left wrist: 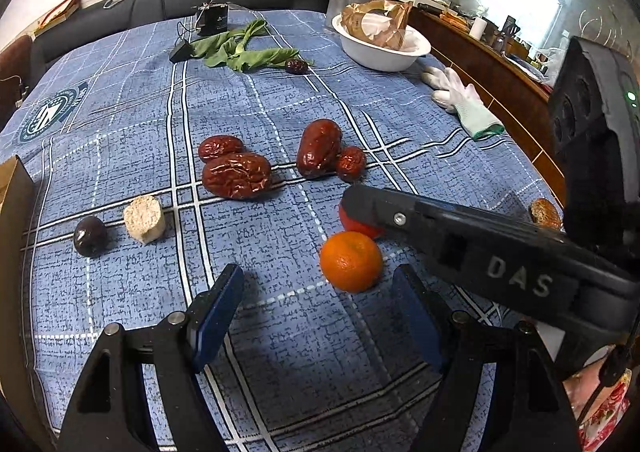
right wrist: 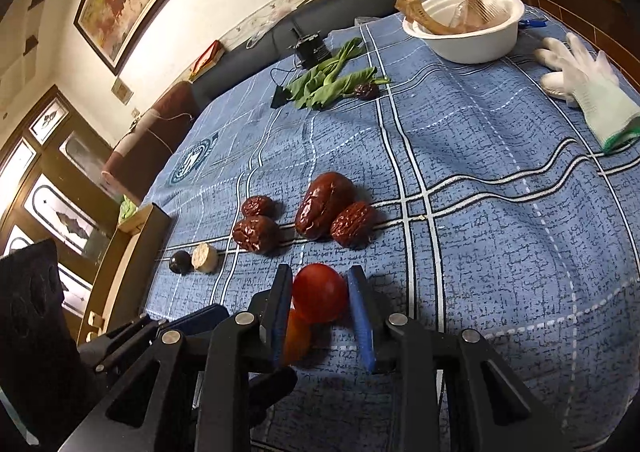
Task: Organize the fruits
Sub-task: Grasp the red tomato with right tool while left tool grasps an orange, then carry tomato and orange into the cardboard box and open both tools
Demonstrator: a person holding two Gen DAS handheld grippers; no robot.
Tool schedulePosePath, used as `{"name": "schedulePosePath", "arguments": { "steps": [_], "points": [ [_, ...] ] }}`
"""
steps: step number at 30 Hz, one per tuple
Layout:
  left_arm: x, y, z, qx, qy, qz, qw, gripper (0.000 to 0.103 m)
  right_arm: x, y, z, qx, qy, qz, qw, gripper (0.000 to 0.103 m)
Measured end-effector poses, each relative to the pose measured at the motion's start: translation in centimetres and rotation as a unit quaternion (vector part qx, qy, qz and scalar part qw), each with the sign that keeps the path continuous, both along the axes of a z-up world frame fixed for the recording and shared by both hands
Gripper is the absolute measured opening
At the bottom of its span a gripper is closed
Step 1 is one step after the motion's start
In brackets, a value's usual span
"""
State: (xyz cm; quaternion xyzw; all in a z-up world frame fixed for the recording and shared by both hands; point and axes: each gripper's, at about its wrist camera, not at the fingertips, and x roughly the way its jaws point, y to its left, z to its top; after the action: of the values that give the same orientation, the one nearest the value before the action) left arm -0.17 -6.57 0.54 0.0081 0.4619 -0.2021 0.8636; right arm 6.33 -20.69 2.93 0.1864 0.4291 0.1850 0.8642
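A red tomato (right wrist: 320, 294) sits between the fingers of my right gripper (right wrist: 322, 294); the left finger touches it, the right finger stands a little off. In the left wrist view the tomato (left wrist: 356, 224) shows partly behind that gripper. An orange mandarin (left wrist: 351, 261) lies just beside it, also seen under the left finger (right wrist: 297, 336). My left gripper (left wrist: 320, 308) is open and empty, near the mandarin. Several red dates (left wrist: 236, 174) (right wrist: 324, 204) lie in pairs farther back. A dark plum (left wrist: 90, 235) and a pale chunk (left wrist: 144, 218) lie at the left.
A white bowl (left wrist: 384, 52) with a brown bag stands at the far right, white gloves (left wrist: 460, 96) near it. Green leaves (left wrist: 240, 48), a lone date (left wrist: 296, 66) and a black device (left wrist: 212, 16) lie at the back. A box edge (left wrist: 16, 212) is at the left.
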Motion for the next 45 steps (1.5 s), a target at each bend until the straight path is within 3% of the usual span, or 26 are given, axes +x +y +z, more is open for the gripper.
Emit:
{"name": "schedulePosePath", "arguments": {
  "steps": [7, 10, 11, 18, 24, 30, 37, 42, 45],
  "points": [
    [0.8, -1.4, 0.1, -0.014, 0.0, -0.018, 0.9998, 0.074, 0.0, -2.5, -0.2, 0.024, 0.009, -0.044, 0.999, 0.03],
    [0.7, -2.4, -0.1, 0.007, -0.009, -0.024, 0.9996, 0.047, 0.2, -3.2, -0.3, 0.03, 0.014, -0.056, 0.998, 0.03],
    [0.6, -2.6, -0.1, 0.016, -0.013, -0.026, 0.9995, 0.031, 0.2, -3.3, -0.3, 0.029, 0.014, -0.058, 0.998, 0.03],
    [-0.5, 0.4, 1.3, -0.014, -0.005, 0.008, 0.9999, 0.03, 0.0, -1.9, 0.2, -0.019, -0.004, -0.048, 0.999, 0.032],
    [-3.3, 6.9, 4.5, -0.049, -0.026, 0.077, 0.9955, 0.03, -0.6, -0.1, 0.4, -0.076, -0.031, -0.035, 0.996, 0.032],
    [-6.3, 14.6, 6.7, -0.059, -0.048, 0.161, 0.984, 0.03, -0.4, 0.2, -0.2, -0.09, -0.025, -0.031, 0.995, 0.032],
    [-9.2, 23.4, 8.1, -0.05, -0.069, 0.256, 0.9629, 0.03, -1.0, 0.6, 0.6, -0.098, -0.015, -0.032, 0.995, 0.03],
    [-10.0, 28.5, 7.8, -0.041, -0.064, 0.306, 0.949, 0.031, -3.5, 5.6, 4.8, -0.062, -0.038, 0.037, 0.997, 0.031],
    [-9.4, 30.6, 7.3, -0.034, -0.053, 0.313, 0.9476, 0.031, -4.6, 10.7, 6.9, -0.047, -0.05, 0.099, 0.993, 0.031]
  ]
}}
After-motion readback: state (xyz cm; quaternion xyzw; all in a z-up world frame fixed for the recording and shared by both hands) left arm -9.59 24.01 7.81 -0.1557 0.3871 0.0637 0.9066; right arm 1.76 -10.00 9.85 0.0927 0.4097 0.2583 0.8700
